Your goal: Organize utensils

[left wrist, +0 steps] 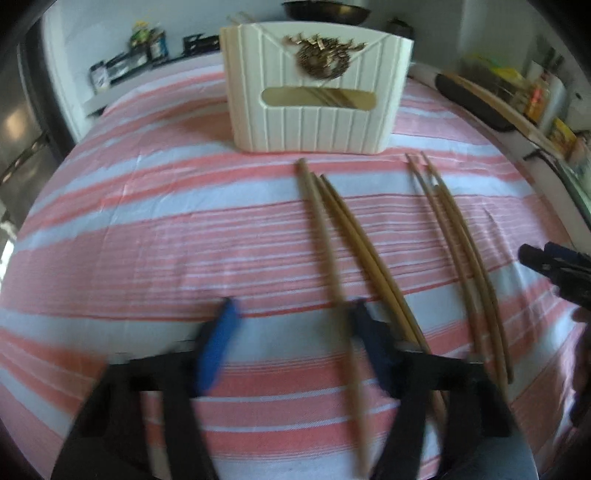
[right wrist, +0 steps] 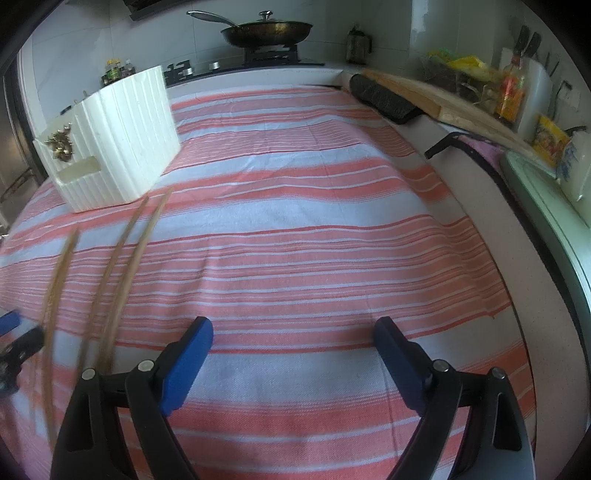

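left gripper (left wrist: 291,314) | black frame, blue pads | right gripper (right wrist: 293,332) | same, silver pivot screws

Home kitchen: lidded pan (right wrist: 266,28) on gas stove (right wrist: 271,55), condiment bottles (right wrist: 511,94).

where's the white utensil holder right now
The white utensil holder stands at the far end of the striped cloth, just beyond the chopsticks' tips; right wrist view shows it far left.
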